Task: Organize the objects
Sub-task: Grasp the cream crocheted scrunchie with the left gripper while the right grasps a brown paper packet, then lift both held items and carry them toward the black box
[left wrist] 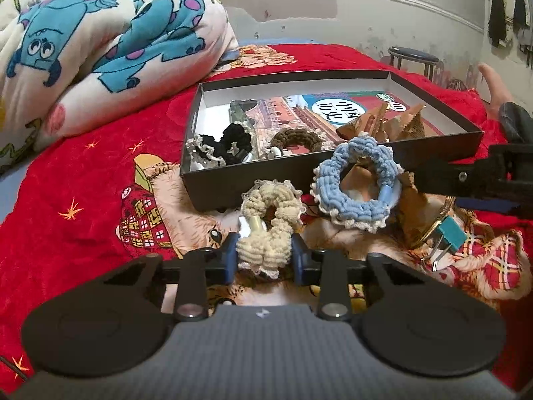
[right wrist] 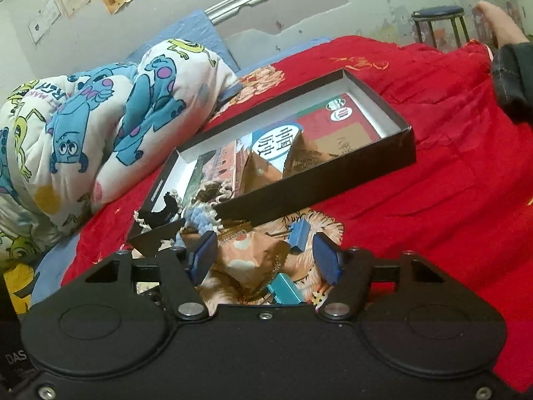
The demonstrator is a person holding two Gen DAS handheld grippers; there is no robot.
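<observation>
A red bedspread printed with a cartoon figure covers the bed, under a scuffed pale wall. Nearest in the left wrist view, the left gripper is clamped on the near end of a cream scrunchie; its blue pads press the knit from both sides, and the rest of the scrunchie lies on the spread, reaching toward the box. Just to its right a blue scrunchie leans up against the near wall of the black box, its top overlapping the rim. Right of that, a teal binder clip lies beside a gold bangle. The right gripper enters that view from the right edge as a black bar, close above the bangle.

In the right wrist view the right gripper stands wide apart and holds nothing, with a brown snack packet and a blue binder clip on the spread between its fingers and the teal clip at its base.

Inside the box, a black scrunchie and a brown scrunchie sit against the near wall, folded brown packets at the right, all on a picture book. The far left of the box floor is bare. Beyond the box's left wall a rumpled monster-print quilt crowds close; open red spread lies to the right and behind, and a stool stands past the bed.
</observation>
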